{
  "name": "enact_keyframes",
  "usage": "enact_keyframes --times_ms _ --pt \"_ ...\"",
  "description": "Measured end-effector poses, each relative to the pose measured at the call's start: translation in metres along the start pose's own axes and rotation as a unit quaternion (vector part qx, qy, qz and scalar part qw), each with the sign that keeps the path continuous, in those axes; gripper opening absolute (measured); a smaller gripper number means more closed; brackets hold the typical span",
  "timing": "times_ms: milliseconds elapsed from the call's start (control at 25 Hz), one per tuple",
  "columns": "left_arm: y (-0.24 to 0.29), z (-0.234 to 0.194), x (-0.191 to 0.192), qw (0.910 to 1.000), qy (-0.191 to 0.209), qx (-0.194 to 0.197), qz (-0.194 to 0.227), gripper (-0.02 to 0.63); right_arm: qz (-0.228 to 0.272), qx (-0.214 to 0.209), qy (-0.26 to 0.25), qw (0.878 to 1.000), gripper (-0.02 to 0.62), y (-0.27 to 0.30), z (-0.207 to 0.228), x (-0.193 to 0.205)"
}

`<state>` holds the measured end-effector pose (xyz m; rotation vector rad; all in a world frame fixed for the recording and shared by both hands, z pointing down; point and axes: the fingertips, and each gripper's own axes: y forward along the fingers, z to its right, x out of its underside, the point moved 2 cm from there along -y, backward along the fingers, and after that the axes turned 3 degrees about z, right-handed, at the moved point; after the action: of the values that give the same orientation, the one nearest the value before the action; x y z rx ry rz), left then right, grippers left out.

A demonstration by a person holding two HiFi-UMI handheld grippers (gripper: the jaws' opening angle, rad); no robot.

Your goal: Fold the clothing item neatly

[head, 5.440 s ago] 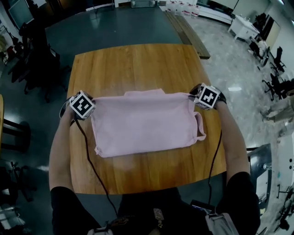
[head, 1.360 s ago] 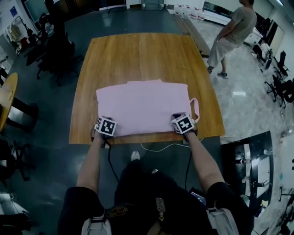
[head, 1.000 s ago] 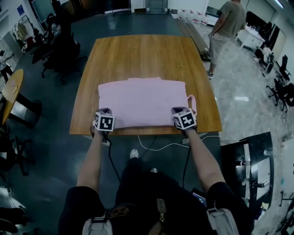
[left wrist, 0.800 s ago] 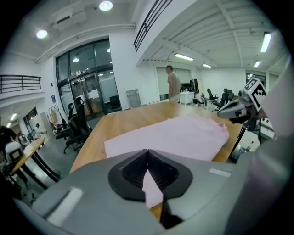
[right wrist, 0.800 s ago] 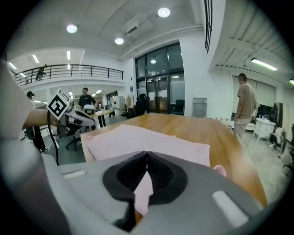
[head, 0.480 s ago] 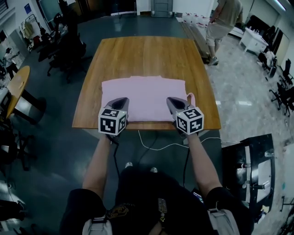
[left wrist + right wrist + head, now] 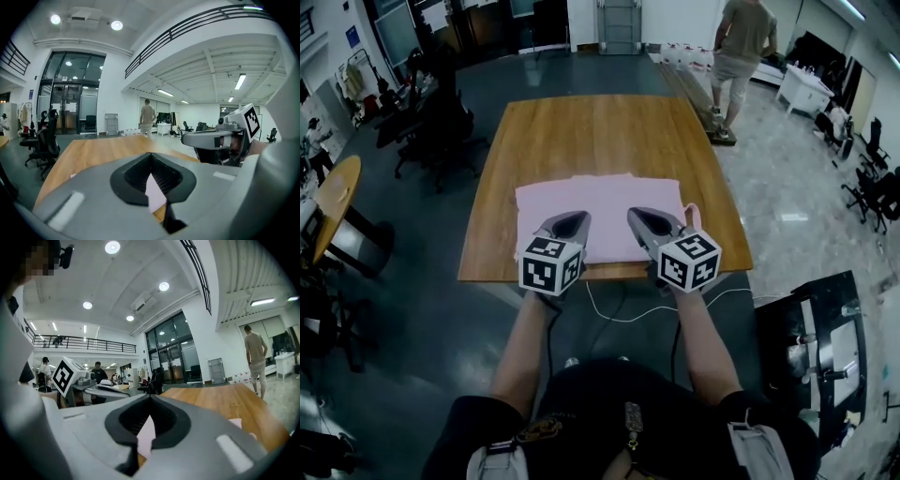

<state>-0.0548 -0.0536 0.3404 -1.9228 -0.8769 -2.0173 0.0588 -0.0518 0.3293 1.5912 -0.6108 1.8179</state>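
Pink garment (image 7: 605, 202) lies flat on the wooden bench (image 7: 591, 131), a folded rectangle nr the bench's near edge, w/ a small loop (image 7: 695, 214) sticking out at its R side. L tool (image 7: 570, 219) and R tool (image 7: 642, 217) hover above the garment's near edge, side by side, pointing roughly level and away from the person. Both are pressed together w/ nothing pinched. Each gripper view shows the jaws meeting at the tip, and the pink sliver seen thru the gap below looks like the garment lying underneath, not cloth in the grip. Judging by this, the tools are btwn grips; whether another fold is wanted can't be told. If so, doing it well prob means spreading both tools before coming down and taking the two corners of one short side thru all layers. Then lift just clear of the bench, carry across w/ both tools level so edges meet square, and tuck the loop under. Risk: a shallow pinch takes only the top layer and drags the stack askew.
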Motion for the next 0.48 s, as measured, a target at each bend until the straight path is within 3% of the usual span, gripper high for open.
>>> enact_keyframes --times_ms 480 --pt "-0.012 0.010 -0.019 0.9985 0.010 0.046 0.027 0.007 0.026 -0.005 0.003 1.000 0.002 0.005 -0.036 -0.019"
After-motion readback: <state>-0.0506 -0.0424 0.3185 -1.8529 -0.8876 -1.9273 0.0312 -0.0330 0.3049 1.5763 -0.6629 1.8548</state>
